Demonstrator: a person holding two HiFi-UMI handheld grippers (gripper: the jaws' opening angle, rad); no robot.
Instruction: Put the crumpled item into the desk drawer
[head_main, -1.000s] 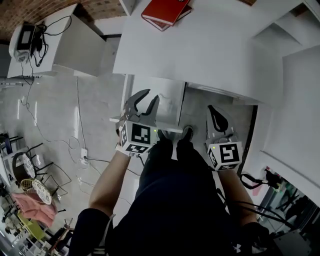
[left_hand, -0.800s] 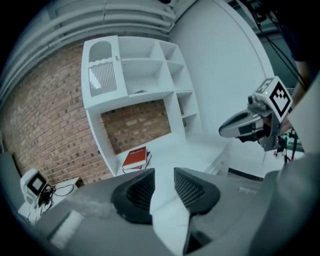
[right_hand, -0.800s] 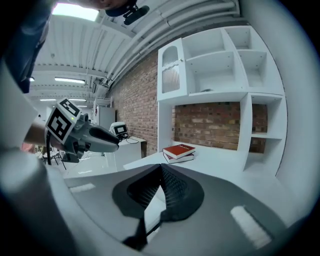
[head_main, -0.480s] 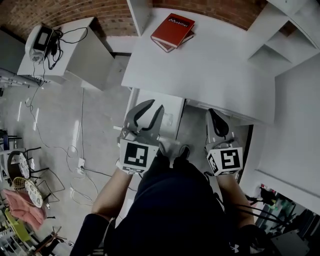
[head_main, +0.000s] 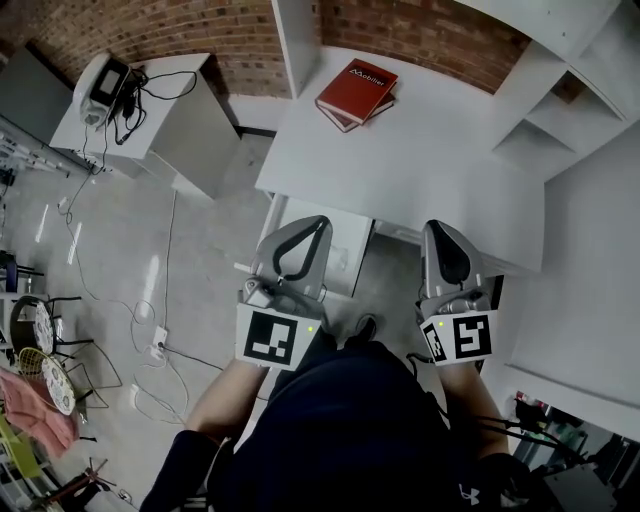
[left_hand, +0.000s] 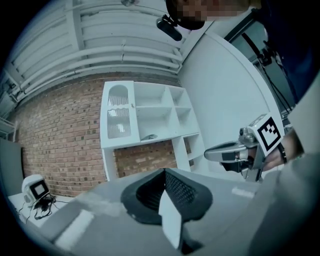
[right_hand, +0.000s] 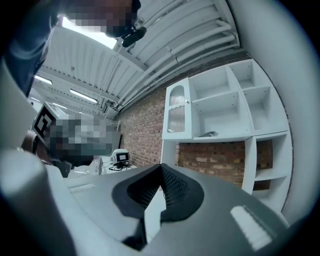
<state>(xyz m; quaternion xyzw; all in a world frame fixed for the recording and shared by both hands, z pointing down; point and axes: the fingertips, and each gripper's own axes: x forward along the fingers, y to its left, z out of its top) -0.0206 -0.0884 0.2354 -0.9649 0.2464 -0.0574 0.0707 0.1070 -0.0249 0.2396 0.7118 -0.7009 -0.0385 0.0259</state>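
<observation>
**Both jaws clenched and empty; crumpled item out of sight**

Your left gripper (head_main: 320, 223) has its jaws clenched tip to tip with nothing between them. Your right gripper (head_main: 437, 229) is the same: pads pressed together, holding nothing. Both hang in front of your body at the near edge of the white laminate tabletop (head_main: 430, 150). The left one lies over the white drawer unit (head_main: 347, 240) tucked beneath that edge.

The crumpled item shows in no view. It is not in either gripper, on the tabletop, or on the floor around your feet. My reading is that it is either already inside the drawer unit or somewhere the cameras miss. No open drawer cavity shows, so I cannot tell which. With the item hidden, its heading and long axis cannot be read.

What could go wrong from here:
- If the item is not yet stowed, clenched jaws cannot take it. Reaching in like this would only nudge it away.
- The left gripper is close over the drawer front. A downward drift could knock the front or catch its edge.
- If the drawer is not fully home, your knees, which are right below, could bump it.

The red hardcover book (head_main: 357, 87) lies at 12 o'clock on the far side of the tabletop, well apart from both grippers. It plays no part in this.
</observation>
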